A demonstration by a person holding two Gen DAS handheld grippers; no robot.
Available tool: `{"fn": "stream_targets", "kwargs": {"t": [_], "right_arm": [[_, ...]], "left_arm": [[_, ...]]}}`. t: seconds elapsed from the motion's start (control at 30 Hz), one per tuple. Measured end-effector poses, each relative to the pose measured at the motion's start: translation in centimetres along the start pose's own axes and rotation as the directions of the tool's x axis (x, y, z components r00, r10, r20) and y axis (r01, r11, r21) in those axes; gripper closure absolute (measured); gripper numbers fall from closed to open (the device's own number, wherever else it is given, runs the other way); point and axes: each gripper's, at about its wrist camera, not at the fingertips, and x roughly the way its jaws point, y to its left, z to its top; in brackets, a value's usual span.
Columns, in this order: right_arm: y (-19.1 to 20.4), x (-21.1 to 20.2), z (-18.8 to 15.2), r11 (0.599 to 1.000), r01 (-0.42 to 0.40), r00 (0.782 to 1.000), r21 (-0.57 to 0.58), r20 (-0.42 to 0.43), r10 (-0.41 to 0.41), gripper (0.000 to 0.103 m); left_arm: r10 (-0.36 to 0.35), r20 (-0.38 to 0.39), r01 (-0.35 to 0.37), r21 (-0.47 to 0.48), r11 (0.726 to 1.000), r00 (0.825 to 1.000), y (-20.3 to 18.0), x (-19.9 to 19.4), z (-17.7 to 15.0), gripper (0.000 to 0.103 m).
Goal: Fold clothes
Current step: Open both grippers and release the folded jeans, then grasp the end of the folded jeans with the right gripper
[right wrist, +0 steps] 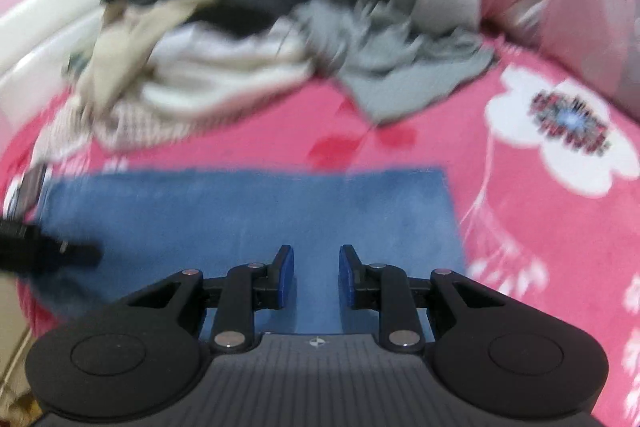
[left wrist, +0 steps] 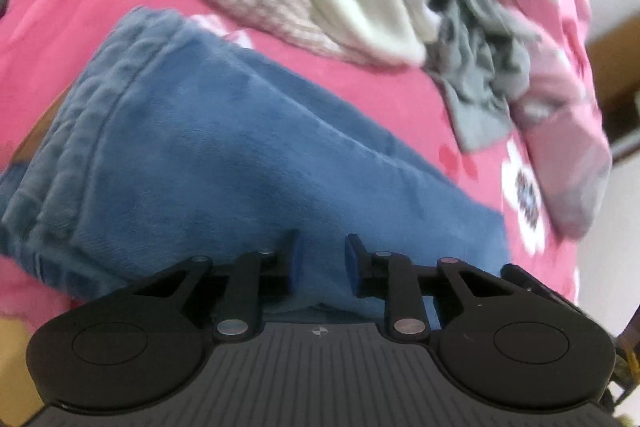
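Note:
A blue fleecy garment (left wrist: 240,147) lies on the pink bedspread. In the right wrist view the blue garment (right wrist: 248,211) looks like a flat folded rectangle. In the left wrist view its thick layered edge shows at the left. My left gripper (left wrist: 322,255) hangs over its near part, jaws a little apart, with only cloth seen behind the gap. My right gripper (right wrist: 317,267) stands over the near edge of the rectangle, open, pads clear of the cloth. A blurred black object (right wrist: 48,257), perhaps the other gripper, reaches over the garment's left end.
A heap of unfolded clothes (right wrist: 240,39), grey, black, cream and checked, lies beyond the blue garment; the same heap (left wrist: 360,7) fills the top of the left view. The flowered pink bedspread (right wrist: 520,207) extends right. A bunched pink quilt (right wrist: 580,7) rises at the far right.

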Motion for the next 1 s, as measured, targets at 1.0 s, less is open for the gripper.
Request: {"fn": "stream_targets", "kwargs": {"t": [1.0], "right_arm": [[-17.9, 6.2, -1.0, 0.722, -0.319, 0.758, 0.614, -0.291, 0.583, 0.062]], "left_arm": [[0.224, 0.053, -0.229, 0.311, 0.922, 0.973, -8.2, 3.6, -2.5, 0.072]]}}
